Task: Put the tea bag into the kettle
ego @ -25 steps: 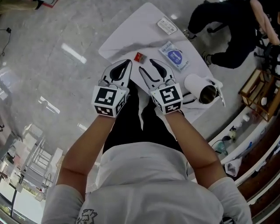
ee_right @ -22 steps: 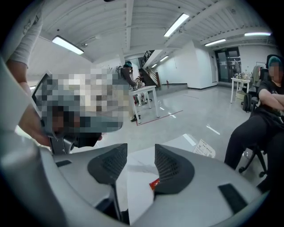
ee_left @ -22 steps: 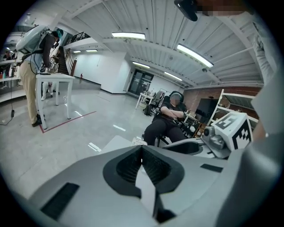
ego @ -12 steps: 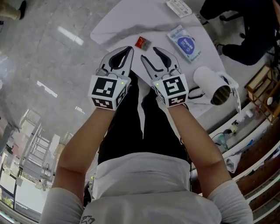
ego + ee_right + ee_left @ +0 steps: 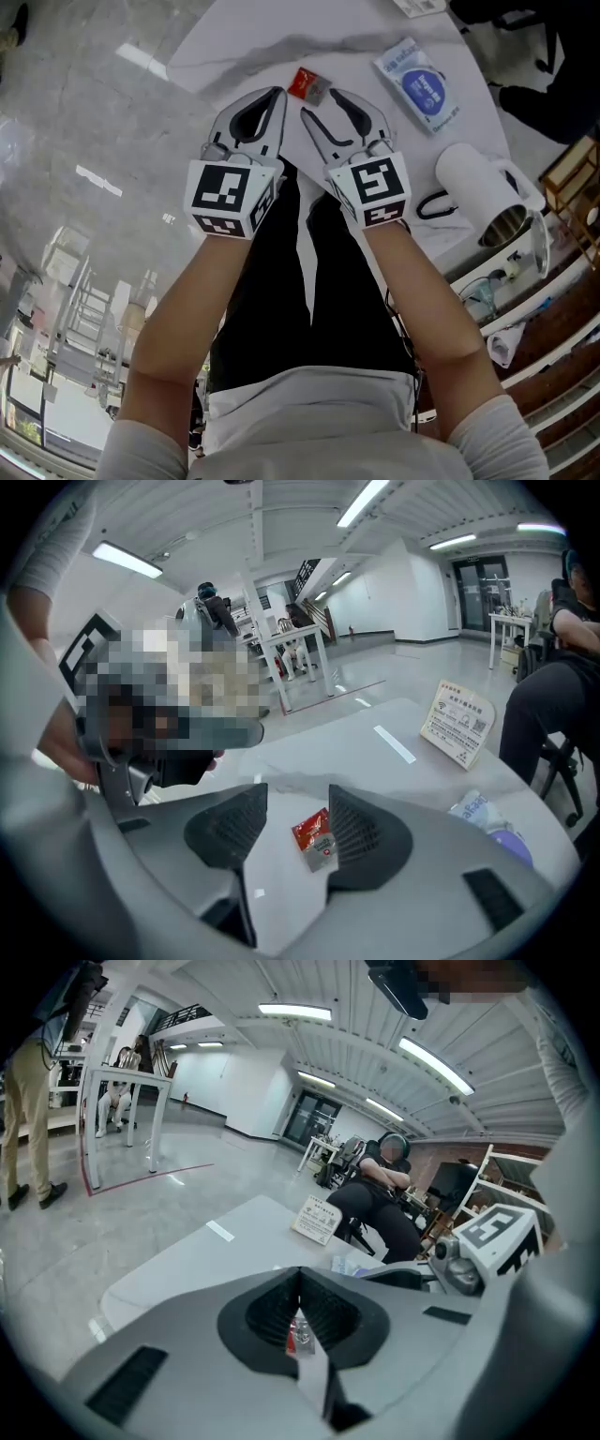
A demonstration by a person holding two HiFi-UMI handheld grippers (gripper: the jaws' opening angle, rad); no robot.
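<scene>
A small red and silver tea bag (image 5: 307,86) lies flat on the white table (image 5: 244,42). My right gripper (image 5: 322,103) hovers just in front of it, open. Its jaws have just been opening; the tea bag (image 5: 314,834) shows in the gap between them, untouched, on the table beyond. My left gripper (image 5: 275,96) sits beside it on the left, its tips meeting with nothing held. Past those tips (image 5: 300,1274) a sliver of the tea bag (image 5: 298,1330) shows. The white kettle (image 5: 478,183), lid flipped up, stands at the table's right end.
A blue and white packet (image 5: 424,82) lies right of the tea bag, with a printed card (image 5: 459,722) standing further back. A person in black (image 5: 380,1194) sits behind the table. Shelving with bottles (image 5: 525,272) runs along the right. The person's legs are below the grippers.
Both grippers have sunk toward the table together, so the tea bag lies nearer their tips. The right jaws have spread slightly wider. The left jaws stay closed.
</scene>
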